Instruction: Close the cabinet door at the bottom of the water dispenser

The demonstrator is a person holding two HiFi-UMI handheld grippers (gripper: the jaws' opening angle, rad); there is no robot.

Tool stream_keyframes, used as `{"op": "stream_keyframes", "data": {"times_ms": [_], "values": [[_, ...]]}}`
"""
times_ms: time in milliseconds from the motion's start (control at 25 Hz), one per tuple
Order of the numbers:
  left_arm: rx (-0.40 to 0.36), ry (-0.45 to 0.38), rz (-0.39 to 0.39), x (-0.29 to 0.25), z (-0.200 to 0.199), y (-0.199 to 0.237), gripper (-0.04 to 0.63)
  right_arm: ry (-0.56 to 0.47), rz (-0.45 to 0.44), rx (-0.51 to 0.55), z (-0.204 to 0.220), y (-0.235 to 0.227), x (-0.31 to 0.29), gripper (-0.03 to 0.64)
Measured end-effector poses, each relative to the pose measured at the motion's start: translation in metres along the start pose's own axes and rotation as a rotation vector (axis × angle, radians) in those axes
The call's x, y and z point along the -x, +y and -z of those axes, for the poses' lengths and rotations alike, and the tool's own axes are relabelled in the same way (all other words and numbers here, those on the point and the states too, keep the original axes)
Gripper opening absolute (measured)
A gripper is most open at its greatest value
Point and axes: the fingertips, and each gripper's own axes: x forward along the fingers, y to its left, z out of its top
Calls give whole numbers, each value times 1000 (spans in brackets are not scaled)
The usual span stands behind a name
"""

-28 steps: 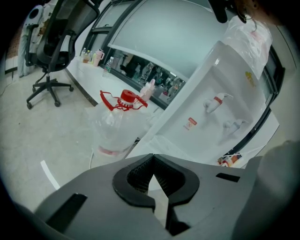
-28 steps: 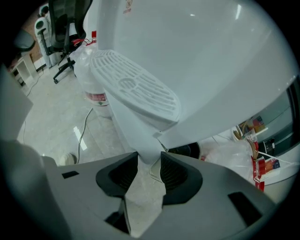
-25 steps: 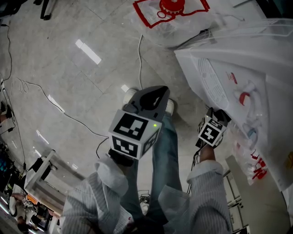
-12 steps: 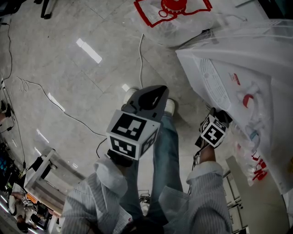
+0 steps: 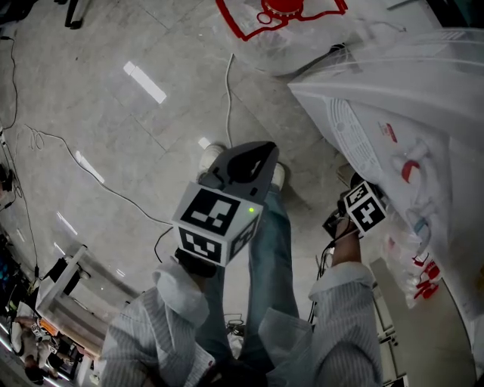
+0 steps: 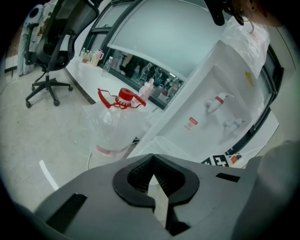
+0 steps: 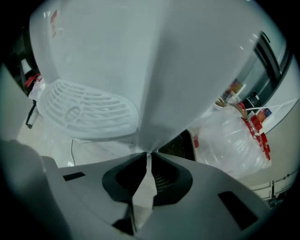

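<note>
The white water dispenser (image 5: 408,136) stands at the right of the head view, its taps and oval drip tray (image 7: 84,110) facing me. My right gripper (image 5: 355,189) points steeply down at its lower front. In the right gripper view its jaws (image 7: 148,157) have just been closing and now pinch the thin edge of the white cabinet door (image 7: 154,70), with the dark cabinet opening (image 7: 180,143) showing behind it. My left gripper (image 5: 253,162) hangs over the floor away from the dispenser, its tips (image 6: 151,161) together with nothing between them.
A clear water bottle (image 5: 280,23) with a red cap and handle lies on the floor beside the dispenser. A white cable (image 5: 229,98) runs across the tiles. Jeans-clad legs (image 5: 268,257) and shoes are below the left gripper. An office chair (image 6: 49,61) stands farther off.
The right gripper has shifted right toward the dispenser and rolled, so its marker cube faces differently. The left gripper has stayed put.
</note>
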Motion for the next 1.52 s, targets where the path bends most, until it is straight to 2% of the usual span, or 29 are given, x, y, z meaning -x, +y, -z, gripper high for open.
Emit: {"op": "stream_keyframes", "data": {"times_ms": [360, 560, 880, 1280, 1400, 1520], "values": [[0, -5, 14, -7, 1, -18, 10, -13, -15, 39, 1, -1, -2, 37], [-9, -19, 16, -3, -5, -21, 9, -23, -45, 111, 3, 1, 0, 34], [-60, -26, 54, 22, -20, -35, 9, -30, -106, 128, 11, 7, 25, 34], [-206, 7, 180, 72, -61, -53, 9, -167, -214, 23, -16, 54, 131, 34], [-254, 10, 214, 95, -83, -59, 9, -247, -263, -2, -38, 67, 179, 34], [-296, -2, 243, 121, -110, -69, 9, -348, -314, 34, -65, 82, 238, 34]]}}
